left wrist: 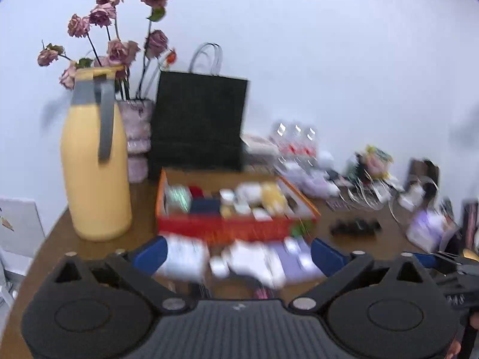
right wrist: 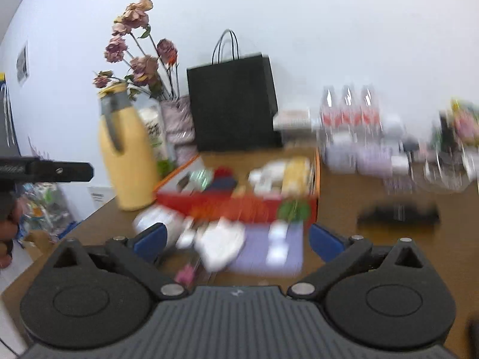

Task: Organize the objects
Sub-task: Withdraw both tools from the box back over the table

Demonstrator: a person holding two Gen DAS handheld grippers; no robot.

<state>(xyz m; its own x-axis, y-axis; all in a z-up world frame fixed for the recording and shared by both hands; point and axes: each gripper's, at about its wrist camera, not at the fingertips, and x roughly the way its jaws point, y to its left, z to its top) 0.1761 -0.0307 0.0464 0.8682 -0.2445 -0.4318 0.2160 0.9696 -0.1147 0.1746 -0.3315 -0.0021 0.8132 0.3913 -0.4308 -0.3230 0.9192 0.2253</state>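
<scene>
An orange box full of small items stands on the brown table; it also shows in the right wrist view. In front of it lie blurred white packets and a lilac card. My left gripper is open and empty, held above these items. My right gripper is open and empty above the same pile. Both views are blurred by motion.
A yellow jug stands at the left, with dried roses in a vase and a black paper bag behind. Water bottles, clutter and a black object lie to the right. The other gripper shows at left.
</scene>
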